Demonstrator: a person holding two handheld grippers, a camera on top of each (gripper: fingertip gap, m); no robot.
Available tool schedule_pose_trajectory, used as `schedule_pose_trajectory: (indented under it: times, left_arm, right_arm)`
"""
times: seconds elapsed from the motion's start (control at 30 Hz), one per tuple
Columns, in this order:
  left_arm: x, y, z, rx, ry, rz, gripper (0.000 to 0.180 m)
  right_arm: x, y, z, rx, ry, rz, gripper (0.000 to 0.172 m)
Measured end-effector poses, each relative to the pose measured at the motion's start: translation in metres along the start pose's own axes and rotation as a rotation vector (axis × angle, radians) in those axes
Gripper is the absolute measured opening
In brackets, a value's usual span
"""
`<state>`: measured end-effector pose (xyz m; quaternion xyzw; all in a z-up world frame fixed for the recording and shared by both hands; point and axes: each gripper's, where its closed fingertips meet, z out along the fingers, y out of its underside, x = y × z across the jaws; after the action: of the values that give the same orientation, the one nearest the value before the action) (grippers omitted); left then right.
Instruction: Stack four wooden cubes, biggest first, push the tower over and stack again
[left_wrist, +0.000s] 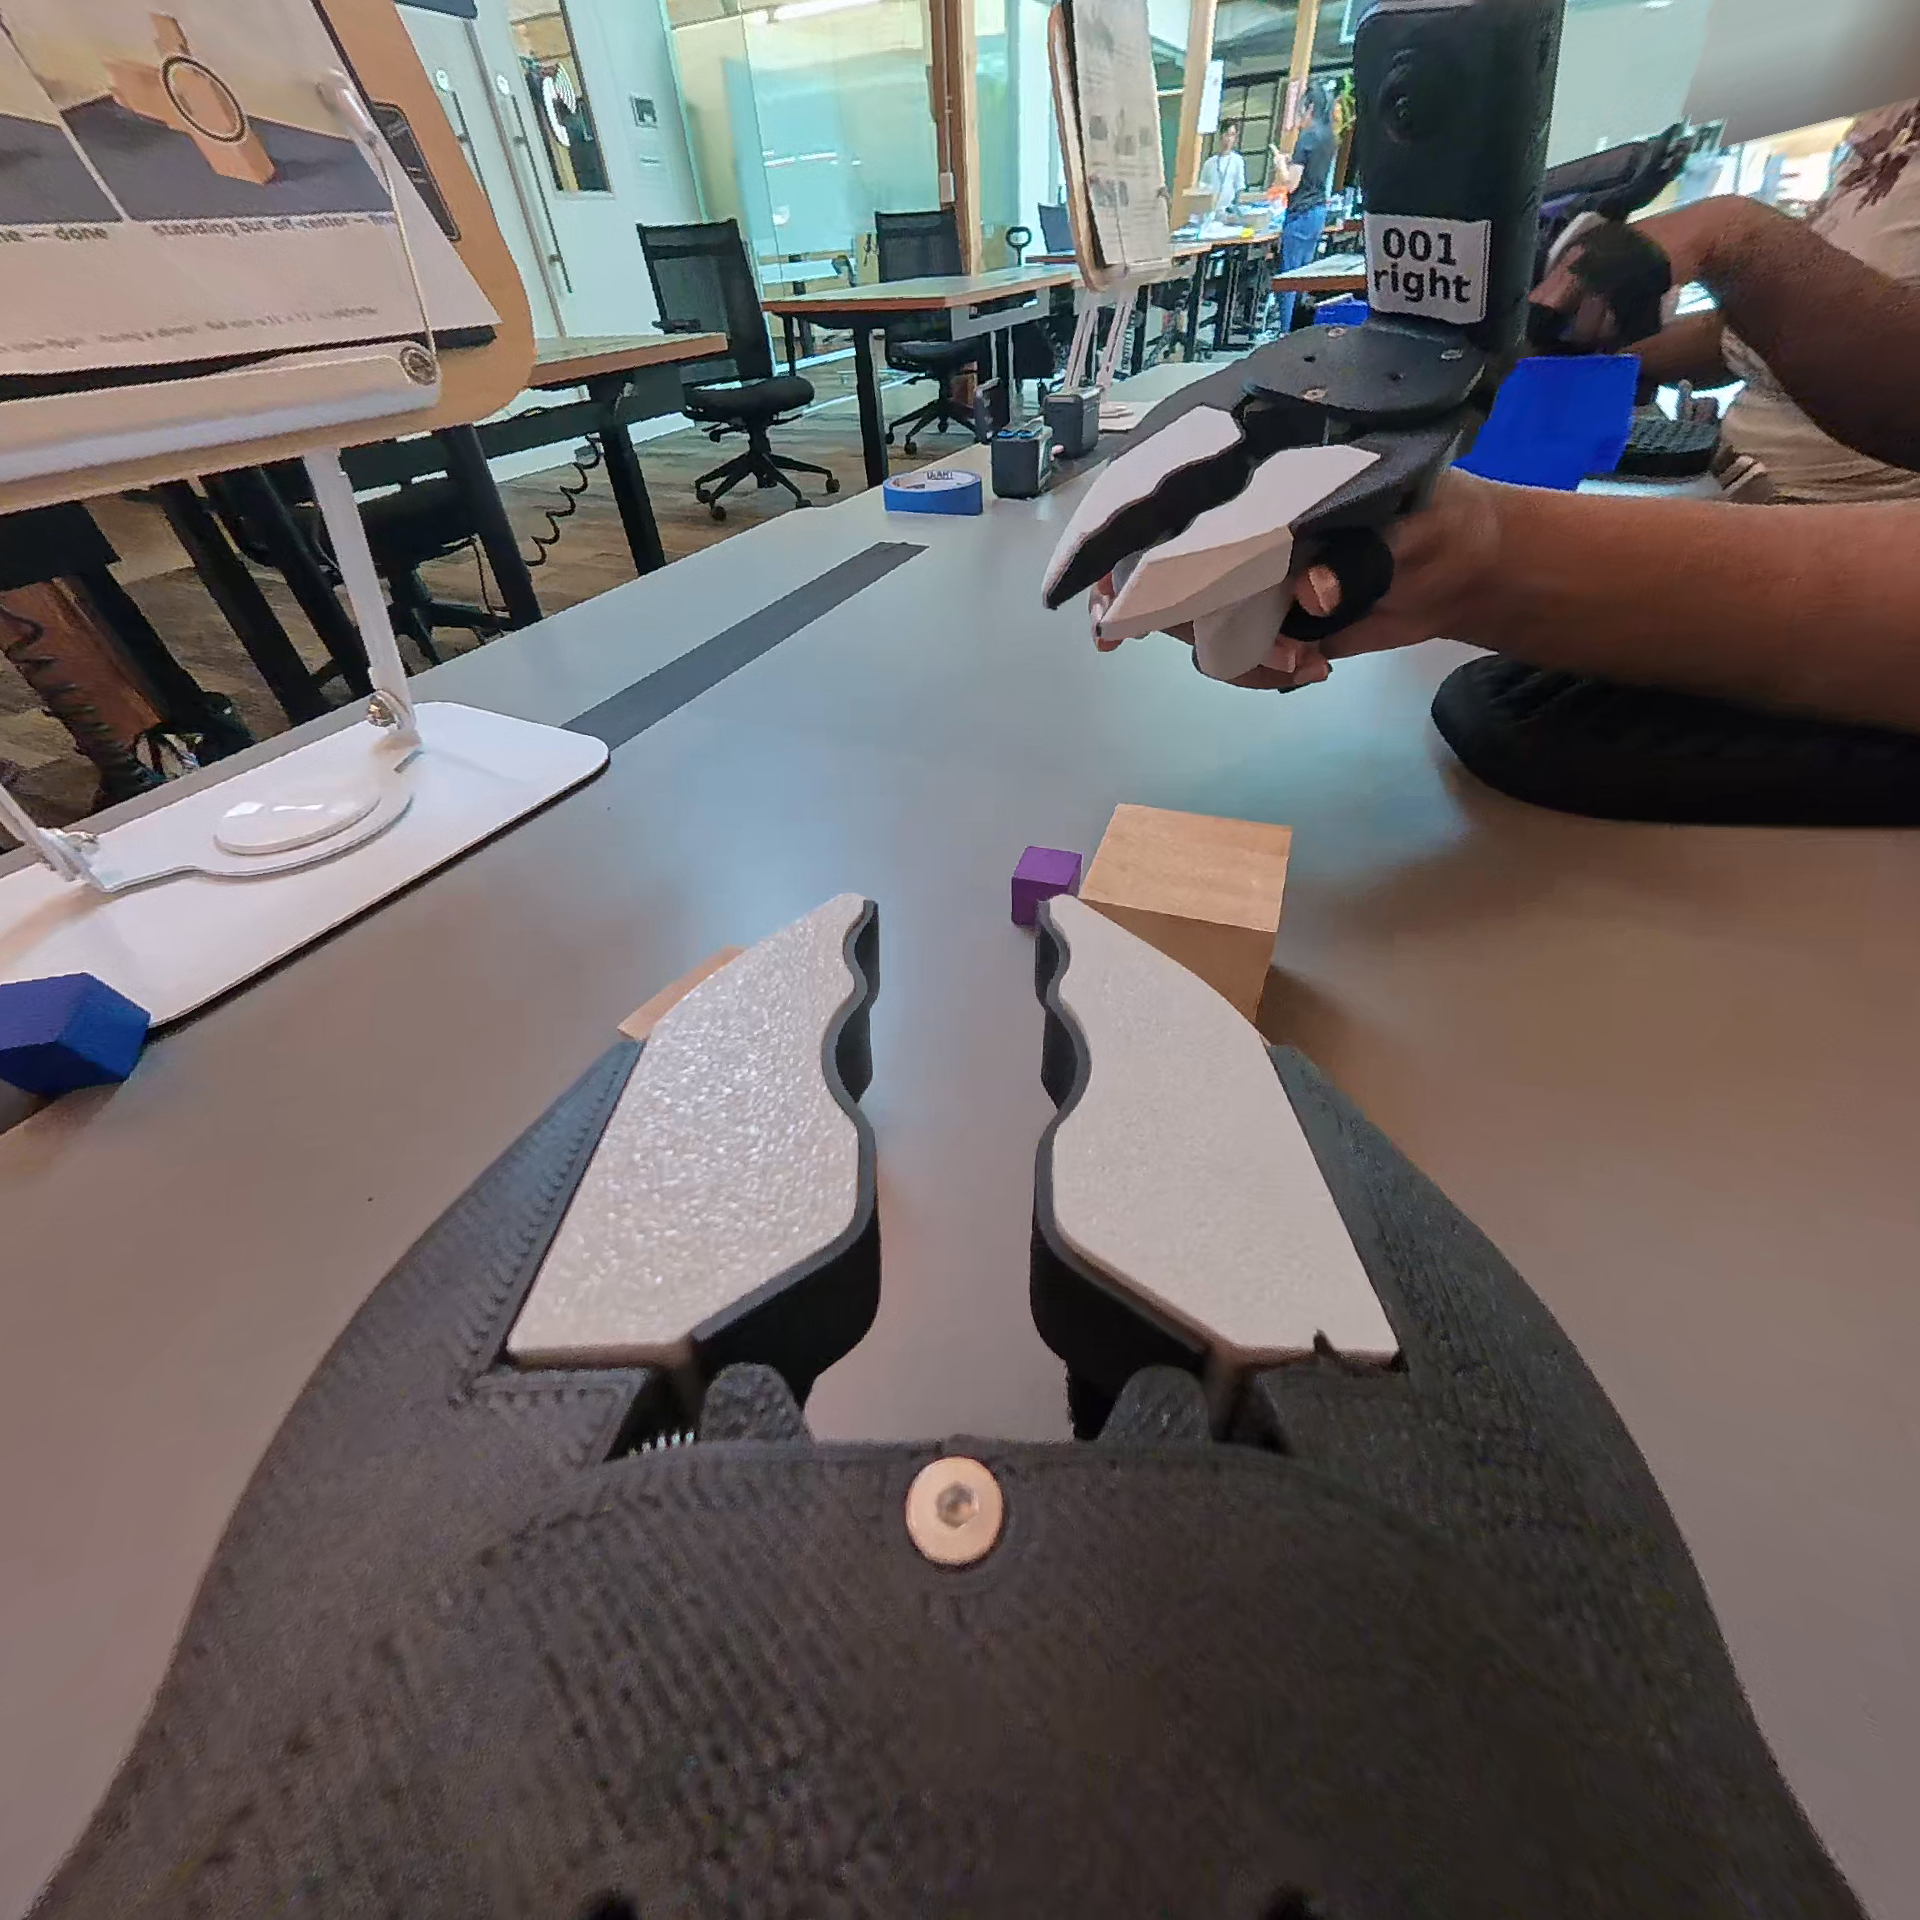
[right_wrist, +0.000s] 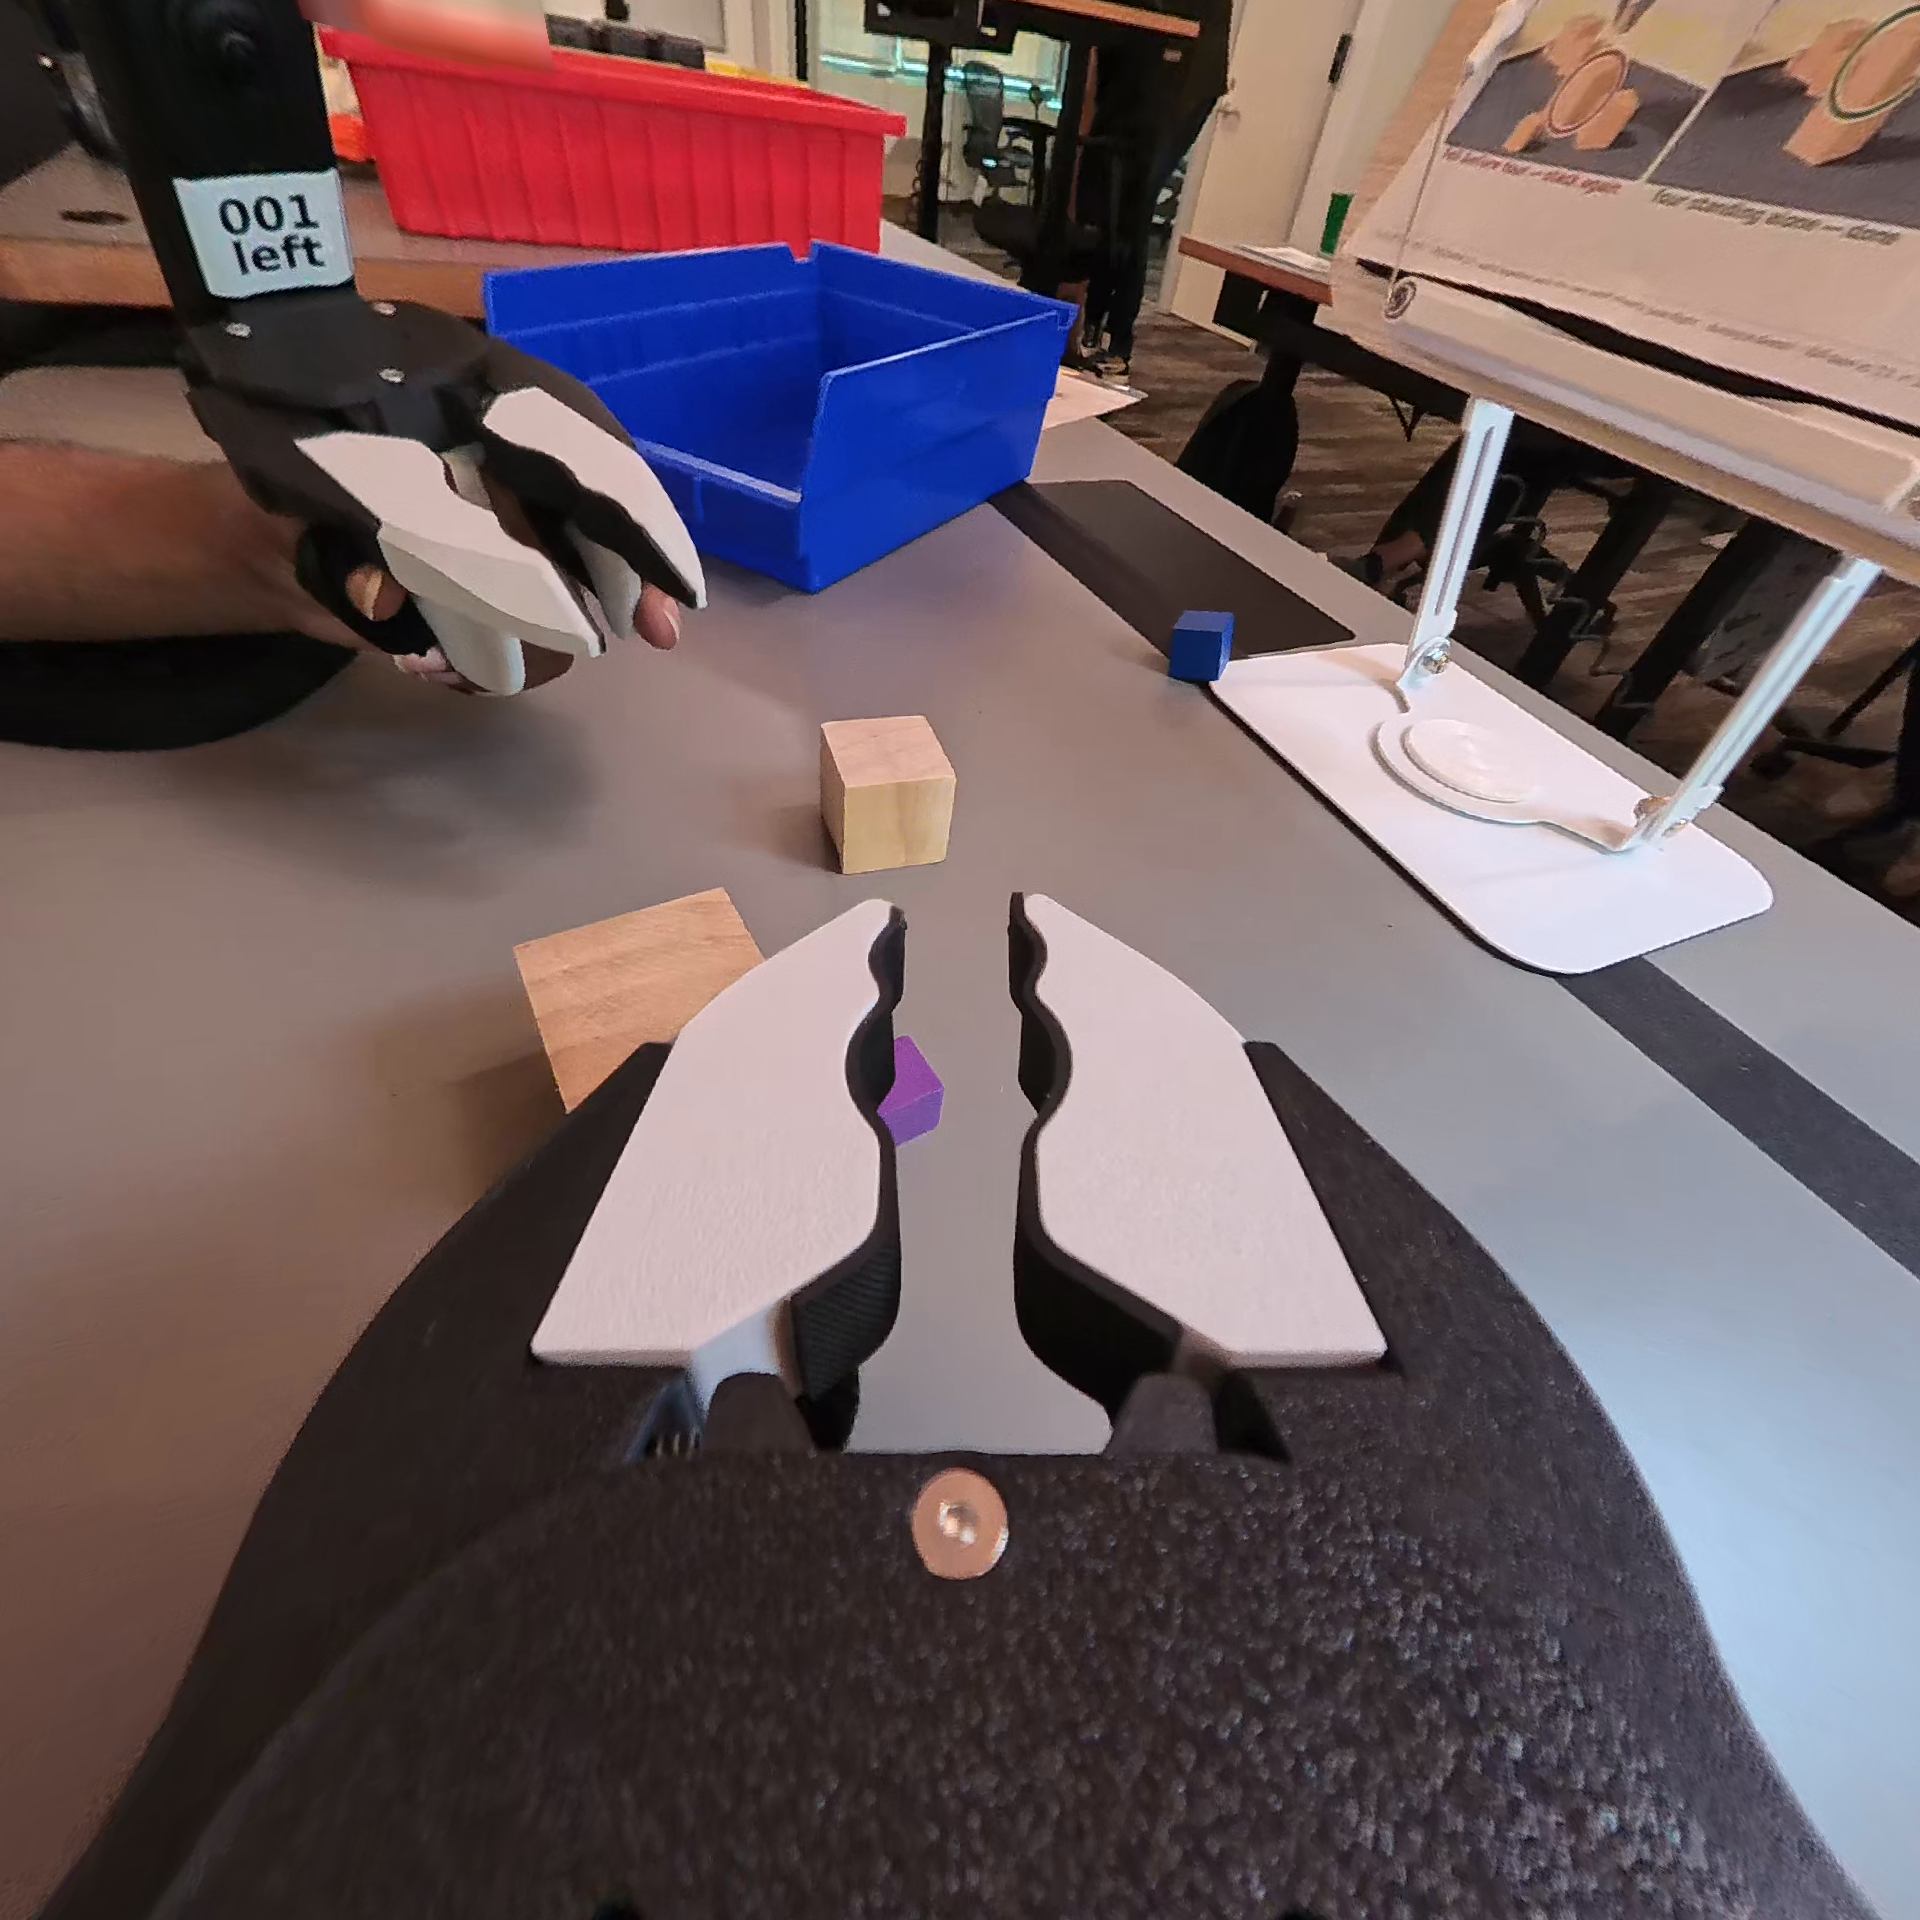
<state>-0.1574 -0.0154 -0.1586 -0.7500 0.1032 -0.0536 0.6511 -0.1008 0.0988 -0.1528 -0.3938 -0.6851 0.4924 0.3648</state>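
— Hovering low, the left gripper (left_wrist: 956, 914) has its jaws narrowly parted on nothing; the biggest wooden cube (left_wrist: 1195, 904) sits at its one o'clock, the purple cube (left_wrist: 1044, 883) touching that block's side.
— And the right gripper (right_wrist: 956, 914)?
— Narrow gap too, nothing held. Purple cube underneath it, medium wooden cube (right_wrist: 886, 795) dead ahead at twelve, blue cube (right_wrist: 1202, 644) out at one. I'd say right is nearer.
— Surface?
— Grey table (right_wrist: 1091, 831), open office behind.
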Motion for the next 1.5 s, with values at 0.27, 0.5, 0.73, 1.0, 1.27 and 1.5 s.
schedule_pose_trajectory:
  times: [0.27,0.5,0.73,1.0,1.27,1.5]
  left_arm:
    - [0.022,0.02,0.011,-0.104,0.111,-0.008,0.056]
    - [0.05,0.035,0.037,-0.209,0.173,-0.013,0.072]
    - [0.059,0.042,0.071,-0.324,0.14,-0.023,0.085]
    - [0.06,0.055,0.087,-0.446,0.083,0.216,0.067]
    - [0.03,0.002,0.052,-0.233,0.071,0.108,0.066]
    - [-0.026,-0.002,0.01,-0.195,-0.069,0.031,0.066]
  right_arm:
    - [-0.002,-0.003,-0.001,0.029,-0.03,0.023,0.025]
    - [-0.025,0.014,-0.003,-0.094,-0.193,0.022,0.069]
    - [-0.032,0.046,-0.018,-0.301,-0.271,0.026,0.087]
    - [-0.024,0.053,-0.027,-0.338,-0.244,0.022,0.088]
    - [-0.013,0.048,-0.027,-0.291,-0.201,0.028,0.083]
    - [-0.008,0.046,-0.028,-0.274,-0.178,0.03,0.081]
